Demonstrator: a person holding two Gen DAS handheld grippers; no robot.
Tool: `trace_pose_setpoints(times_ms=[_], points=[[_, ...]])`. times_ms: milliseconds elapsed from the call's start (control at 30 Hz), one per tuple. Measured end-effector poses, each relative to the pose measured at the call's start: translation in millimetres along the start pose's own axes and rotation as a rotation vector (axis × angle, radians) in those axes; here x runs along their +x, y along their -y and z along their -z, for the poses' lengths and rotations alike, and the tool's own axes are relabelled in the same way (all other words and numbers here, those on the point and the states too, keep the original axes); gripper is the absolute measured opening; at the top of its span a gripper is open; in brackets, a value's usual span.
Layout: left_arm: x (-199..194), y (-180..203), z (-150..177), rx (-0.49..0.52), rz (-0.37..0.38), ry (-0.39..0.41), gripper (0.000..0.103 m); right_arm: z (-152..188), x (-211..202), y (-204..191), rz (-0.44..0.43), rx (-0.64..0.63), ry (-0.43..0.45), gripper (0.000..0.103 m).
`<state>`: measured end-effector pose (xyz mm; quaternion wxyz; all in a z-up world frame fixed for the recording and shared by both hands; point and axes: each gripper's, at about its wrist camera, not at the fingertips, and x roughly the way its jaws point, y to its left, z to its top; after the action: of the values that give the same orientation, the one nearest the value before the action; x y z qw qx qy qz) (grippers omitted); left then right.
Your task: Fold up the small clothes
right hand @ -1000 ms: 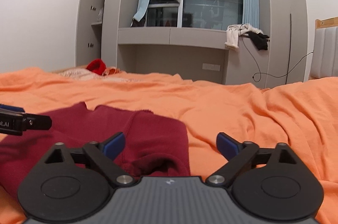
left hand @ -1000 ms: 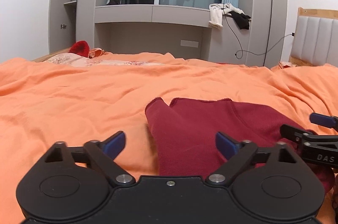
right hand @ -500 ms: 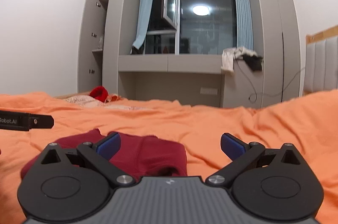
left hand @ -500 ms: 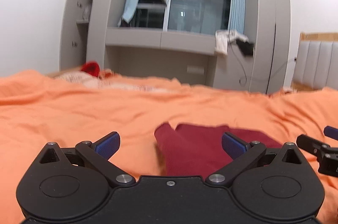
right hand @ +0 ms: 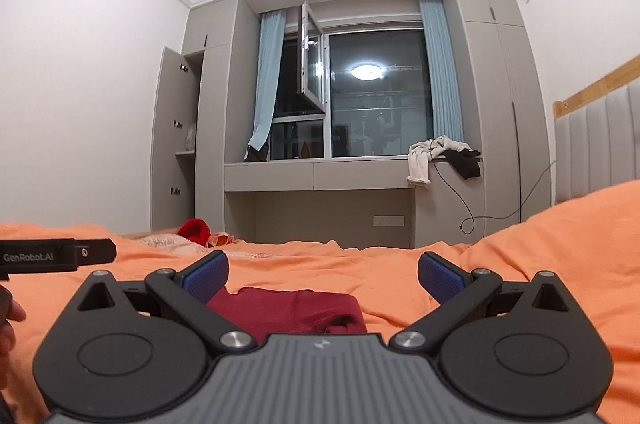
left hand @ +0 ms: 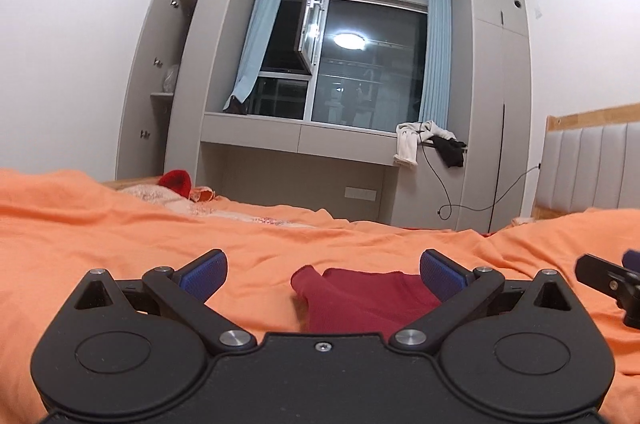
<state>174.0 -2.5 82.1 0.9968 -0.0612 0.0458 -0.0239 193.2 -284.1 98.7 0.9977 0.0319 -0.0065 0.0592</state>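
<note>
An orange bedspread (left hand: 120, 248) fills the lower half of both wrist views, rumpled into soft ridges and rising in a hump toward the padded grey headboard (left hand: 592, 168) on the right. Beyond the bed stands a grey built-in wardrobe wall (right hand: 500, 104) framing a dark window (right hand: 376, 92) with pale blue curtains (right hand: 268, 84), one casement swung open and a ceiling lamp mirrored in the glass. On the ledge under the window lie a white garment (left hand: 412, 140) and a black one (left hand: 450, 150), with a thin cable (left hand: 472, 204) trailing down the cabinet front. The dark red garment (left hand: 360, 300) lies flat on the bedspread just ahead of both tools, partly hidden behind their black bodies; in the right wrist view its near right corner is bunched into a small fold (right hand: 340, 320). The left gripper (left hand: 322, 270) is spread wide with nothing between its blue pads, hanging above the cloth, and the right gripper (right hand: 322, 270) is likewise spread and empty. At the far edge of the bed sit a small bright red item (left hand: 176, 180) and some pale patterned fabric (left hand: 160, 196).
</note>
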Motion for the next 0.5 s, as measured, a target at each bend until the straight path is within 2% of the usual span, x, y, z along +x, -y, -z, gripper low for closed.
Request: trace_pose_setpoints(times_ms=[267, 367, 500], points=[[-31.4, -11.1, 9.7, -0.018, -0.005, -0.009, 0.102, 3.6, -39.5, 6.2, 0.049, 0.058, 0.022, 0.103], [-45.4, -13.1, 14.6, -0.013, -0.027, -0.017, 0.102, 7.1, -50.6, 7.8, 0.062, 0.066, 0.013, 0.103], [-62.2, -14.8, 22.3, -0.009, -0.016, -0.052, 0.102, 13.2, -65.2, 0.7, 0.069, 0.044, -0.005, 0.103]])
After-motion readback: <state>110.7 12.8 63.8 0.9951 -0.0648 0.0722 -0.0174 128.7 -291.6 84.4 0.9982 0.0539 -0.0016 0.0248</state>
